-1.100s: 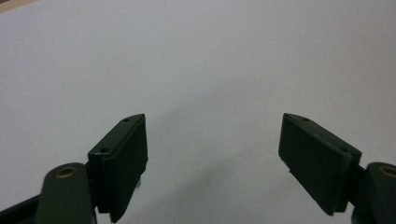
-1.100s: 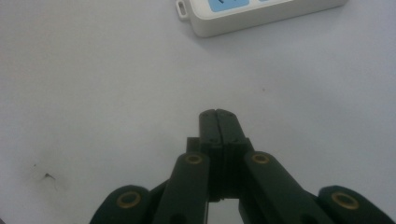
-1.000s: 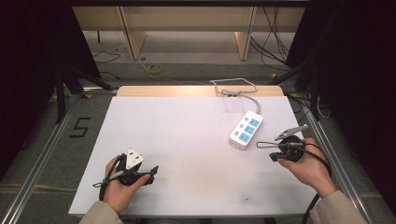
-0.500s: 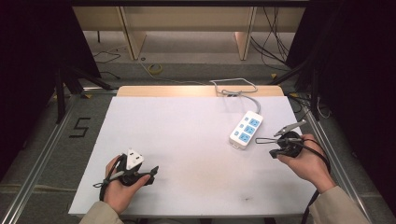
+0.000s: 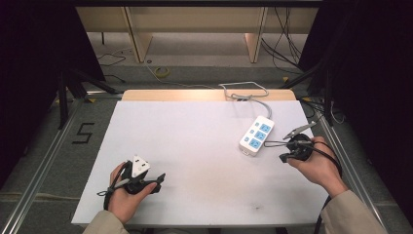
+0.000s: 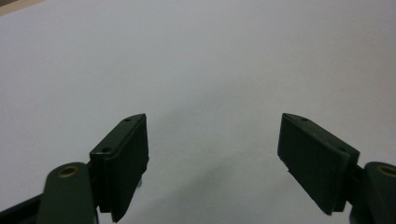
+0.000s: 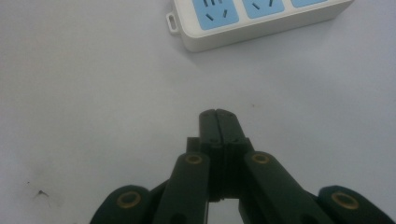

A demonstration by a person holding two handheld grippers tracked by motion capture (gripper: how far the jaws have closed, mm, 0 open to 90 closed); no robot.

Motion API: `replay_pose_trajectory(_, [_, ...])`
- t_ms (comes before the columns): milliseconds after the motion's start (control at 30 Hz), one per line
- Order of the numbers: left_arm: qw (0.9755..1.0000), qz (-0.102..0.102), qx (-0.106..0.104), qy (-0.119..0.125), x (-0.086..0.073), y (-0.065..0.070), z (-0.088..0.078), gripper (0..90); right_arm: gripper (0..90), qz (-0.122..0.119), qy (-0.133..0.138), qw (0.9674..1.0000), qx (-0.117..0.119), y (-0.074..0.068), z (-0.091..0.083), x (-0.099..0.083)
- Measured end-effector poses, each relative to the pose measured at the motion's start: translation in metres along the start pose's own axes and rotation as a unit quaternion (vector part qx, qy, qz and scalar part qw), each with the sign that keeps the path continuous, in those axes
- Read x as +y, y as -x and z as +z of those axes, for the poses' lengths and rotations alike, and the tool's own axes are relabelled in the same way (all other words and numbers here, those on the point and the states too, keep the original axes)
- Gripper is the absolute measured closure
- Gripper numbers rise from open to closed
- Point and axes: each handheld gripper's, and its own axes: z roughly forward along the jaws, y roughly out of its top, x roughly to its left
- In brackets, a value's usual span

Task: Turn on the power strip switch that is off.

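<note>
A white power strip with three blue sockets lies on the right half of the white table, its grey cable running off the far edge. My right gripper sits just right of the strip's near end, held in a hand. In the right gripper view its jaws are shut with nothing between them, and the strip's end lies a short way ahead. My left gripper rests at the near left in the other hand. Its jaws stand wide open over bare table.
Metal rails edge the table on both sides. A floor mark "5" lies to the left. Beyond the far edge are wooden furniture legs and loose cables on the floor. Small dark specks mark the table near my right gripper.
My right gripper has shifted slightly left and away from the person, closer to the power strip. The left gripper has stayed put.
</note>
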Motion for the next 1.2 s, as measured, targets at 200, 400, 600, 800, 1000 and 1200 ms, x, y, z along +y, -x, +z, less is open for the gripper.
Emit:
replay_pose_trajectory(200, [1.0000, 0.000, 0.000, 0.000, 0.000, 0.000, 0.000, 24.4, 90.0, -0.001, -0.001, 1.0000, -0.002, 0.002, -0.001, 0.005])
replay_pose_trajectory(400, [1.0000, 0.001, 0.001, 0.000, 0.000, 0.000, 0.000, 24.4, 90.0, -0.002, -0.002, 1.0000, -0.004, 0.003, -0.002, 0.011])
replay_pose_trajectory(600, [1.0000, 0.002, 0.001, 0.000, 0.000, 0.000, 0.000, 24.5, 90.0, -0.004, -0.004, 1.0000, -0.005, 0.003, -0.001, 0.015])
replay_pose_trajectory(800, [1.0000, 0.002, 0.001, 0.001, 0.000, 0.000, 0.000, 24.6, 90.0, -0.007, -0.005, 0.9999, -0.005, 0.002, -0.001, 0.020])
replay_pose_trajectory(1000, [1.0000, 0.003, 0.001, 0.001, 0.000, 0.001, 0.000, 24.6, 90.0, -0.006, -0.009, 0.9999, -0.006, 0.003, 0.000, 0.023])
replay_pose_trajectory(1200, [1.0000, 0.002, 0.001, 0.001, 0.000, 0.001, 0.000, 24.6, 90.0, -0.006, -0.009, 0.9999, -0.006, 0.005, 0.001, 0.026])
